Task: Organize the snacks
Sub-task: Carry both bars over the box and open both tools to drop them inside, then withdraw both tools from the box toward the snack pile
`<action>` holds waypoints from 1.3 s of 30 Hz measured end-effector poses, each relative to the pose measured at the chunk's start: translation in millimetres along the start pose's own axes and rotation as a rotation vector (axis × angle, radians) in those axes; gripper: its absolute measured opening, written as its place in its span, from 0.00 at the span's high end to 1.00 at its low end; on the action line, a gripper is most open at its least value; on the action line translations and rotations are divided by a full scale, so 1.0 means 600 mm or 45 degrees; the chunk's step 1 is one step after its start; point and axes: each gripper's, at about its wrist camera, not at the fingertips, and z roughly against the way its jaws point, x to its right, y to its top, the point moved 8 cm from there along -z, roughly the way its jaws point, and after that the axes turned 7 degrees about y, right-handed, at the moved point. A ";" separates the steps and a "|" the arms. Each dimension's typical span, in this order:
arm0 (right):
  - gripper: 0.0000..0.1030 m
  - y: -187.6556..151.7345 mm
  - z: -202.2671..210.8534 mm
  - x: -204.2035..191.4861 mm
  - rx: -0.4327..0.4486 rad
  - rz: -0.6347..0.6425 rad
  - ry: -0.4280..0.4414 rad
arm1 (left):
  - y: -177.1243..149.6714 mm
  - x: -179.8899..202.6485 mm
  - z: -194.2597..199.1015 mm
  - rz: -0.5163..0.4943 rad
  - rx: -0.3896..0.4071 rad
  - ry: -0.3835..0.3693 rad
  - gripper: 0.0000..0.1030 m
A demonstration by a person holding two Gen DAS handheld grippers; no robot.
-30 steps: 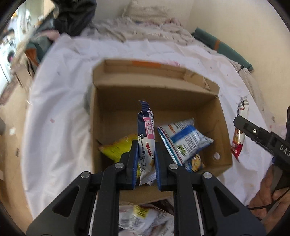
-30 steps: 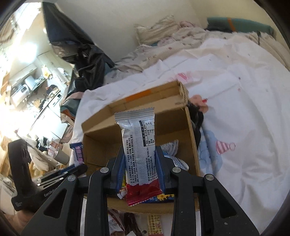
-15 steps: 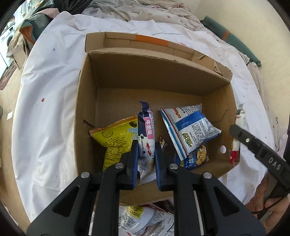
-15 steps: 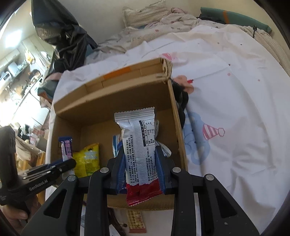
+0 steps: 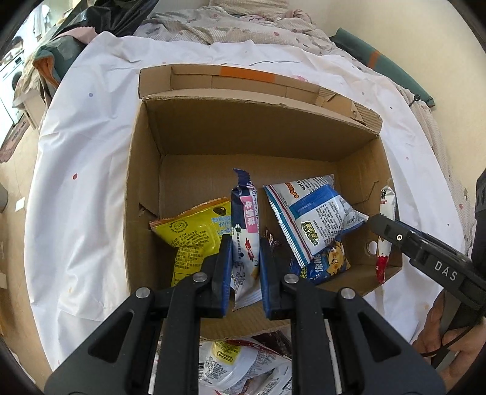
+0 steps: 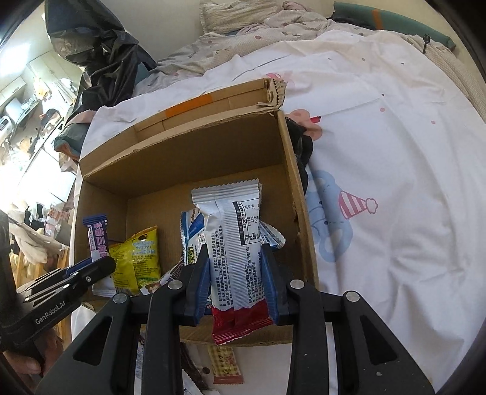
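An open cardboard box (image 5: 142,182) (image 6: 291,170) sits on a white sheet. Inside lie a yellow packet (image 5: 194,231) (image 6: 136,258) and a blue-and-white packet (image 5: 313,212) over a small blue cartoon packet (image 5: 331,261). My left gripper (image 5: 244,264) is shut on a blue-and-pink snack bar (image 5: 246,218), held upright over the box's near side; it also shows in the right wrist view (image 6: 97,240). My right gripper (image 6: 235,273) is shut on a silver-and-red snack bar (image 6: 234,240), over the box's right near part; it shows in the left wrist view (image 5: 385,231).
Loose snack packets (image 5: 231,361) (image 6: 224,364) lie on the sheet in front of the box. A dark cloth (image 6: 300,142) lies against the box's right wall. Rumpled bedding (image 5: 231,24) and a black bag (image 6: 103,57) lie beyond the box.
Both grippers have moved forward and down towards the box, each still holding its bar; the box now fills more of both views.
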 end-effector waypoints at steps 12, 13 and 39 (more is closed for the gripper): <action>0.66 -0.003 -0.003 -0.007 -0.009 0.006 0.010 | -0.003 0.010 0.006 -0.021 0.026 -0.022 0.86; 0.66 -0.003 -0.003 -0.006 -0.009 0.004 0.012 | -0.003 0.010 0.005 -0.023 0.027 -0.020 0.86; 0.22 0.020 0.031 -0.016 0.112 -0.052 0.140 | 0.008 -0.002 0.048 -0.024 0.162 0.015 0.27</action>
